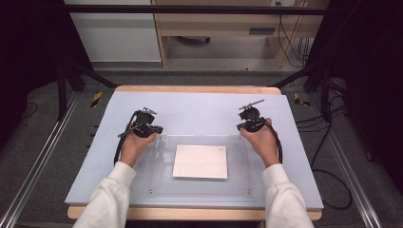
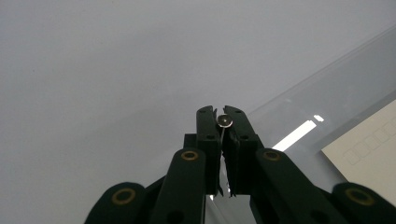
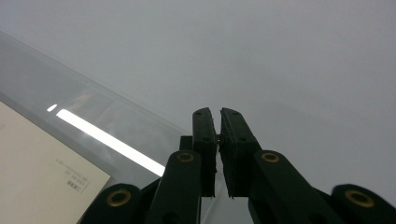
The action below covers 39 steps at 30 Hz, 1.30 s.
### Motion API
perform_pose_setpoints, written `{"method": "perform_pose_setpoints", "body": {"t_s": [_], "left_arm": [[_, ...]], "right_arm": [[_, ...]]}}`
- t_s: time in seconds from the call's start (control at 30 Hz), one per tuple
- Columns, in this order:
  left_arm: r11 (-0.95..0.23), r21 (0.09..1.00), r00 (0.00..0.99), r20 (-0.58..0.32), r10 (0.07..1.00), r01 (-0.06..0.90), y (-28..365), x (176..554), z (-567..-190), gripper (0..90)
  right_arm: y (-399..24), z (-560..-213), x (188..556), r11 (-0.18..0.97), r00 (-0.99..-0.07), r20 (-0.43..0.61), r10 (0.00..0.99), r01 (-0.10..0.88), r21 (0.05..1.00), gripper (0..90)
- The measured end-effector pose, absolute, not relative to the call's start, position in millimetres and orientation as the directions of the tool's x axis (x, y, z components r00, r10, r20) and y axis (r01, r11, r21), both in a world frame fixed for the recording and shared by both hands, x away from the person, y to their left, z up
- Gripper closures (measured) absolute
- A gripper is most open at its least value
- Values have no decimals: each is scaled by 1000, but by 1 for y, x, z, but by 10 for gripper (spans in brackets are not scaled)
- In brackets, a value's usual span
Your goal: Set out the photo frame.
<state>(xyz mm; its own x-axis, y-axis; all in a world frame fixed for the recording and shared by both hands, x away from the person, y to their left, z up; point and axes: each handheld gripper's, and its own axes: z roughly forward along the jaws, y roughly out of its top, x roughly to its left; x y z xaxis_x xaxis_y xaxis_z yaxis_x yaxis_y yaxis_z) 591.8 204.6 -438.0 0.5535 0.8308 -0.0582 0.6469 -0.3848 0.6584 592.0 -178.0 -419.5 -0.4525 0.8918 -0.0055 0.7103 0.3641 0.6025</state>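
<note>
On grey tabletop (image 1: 199, 107): clear acrylic plate (image 1: 199, 187), white sheet (image 1: 200, 161); left tongs (image 2: 224, 116), right tongs (image 3: 218, 116) closed.

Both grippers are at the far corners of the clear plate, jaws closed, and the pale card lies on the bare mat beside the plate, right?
Not quite. In the high view the pale card lies within the outline of the clear plate, near its middle, not on the mat beside it. The rest stands: the left gripper and right gripper are at the plate's far corners, jaws closed.
</note>
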Motion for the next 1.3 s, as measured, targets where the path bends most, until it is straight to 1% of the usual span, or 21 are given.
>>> {"method": "perform_pose_setpoints", "body": {"t_s": [0.37,0.47,0.53,0.6,0.63,0.67,0.83,0.9,1.13,1.17,1.3], "left_arm": [[-383,647,549,-66,833,659,204,594,-438,848],[-388,642,549,-62,833,661,203,594,-438,847],[-388,640,548,-63,834,663,203,594,-438,847],[-384,641,546,-66,835,665,203,595,-438,847],[-384,639,546,-67,835,666,203,595,-438,847],[-386,636,546,-67,835,668,203,595,-438,847],[-385,628,551,-83,830,676,205,598,-438,847],[-381,628,549,-90,831,679,205,599,-438,847],[-393,610,554,-92,828,688,205,603,-437,846],[-390,610,552,-94,829,690,205,604,-437,846],[-396,602,552,-89,829,693,204,605,-437,846]], "right_arm": [[-175,-421,589,404,-468,-64,882,678,613,829],[-175,-421,587,405,-461,-79,884,669,624,779],[-176,-421,584,415,-471,-96,877,640,646,771],[-178,-419,580,424,-475,-119,872,612,667,736],[-180,-417,576,421,-474,-121,872,602,678,701],[-182,-415,572,414,-466,-124,876,595,689,663],[-192,-405,533,411,-462,-166,871,502,761,575],[-198,-404,517,413,-466,-179,867,470,780,519],[-222,-413,462,388,-467,-178,866,405,828,328],[-226,-417,454,390,-456,-189,870,400,829,313],[-240,-432,420,405,-456,-210,865,387,828,315]]}}
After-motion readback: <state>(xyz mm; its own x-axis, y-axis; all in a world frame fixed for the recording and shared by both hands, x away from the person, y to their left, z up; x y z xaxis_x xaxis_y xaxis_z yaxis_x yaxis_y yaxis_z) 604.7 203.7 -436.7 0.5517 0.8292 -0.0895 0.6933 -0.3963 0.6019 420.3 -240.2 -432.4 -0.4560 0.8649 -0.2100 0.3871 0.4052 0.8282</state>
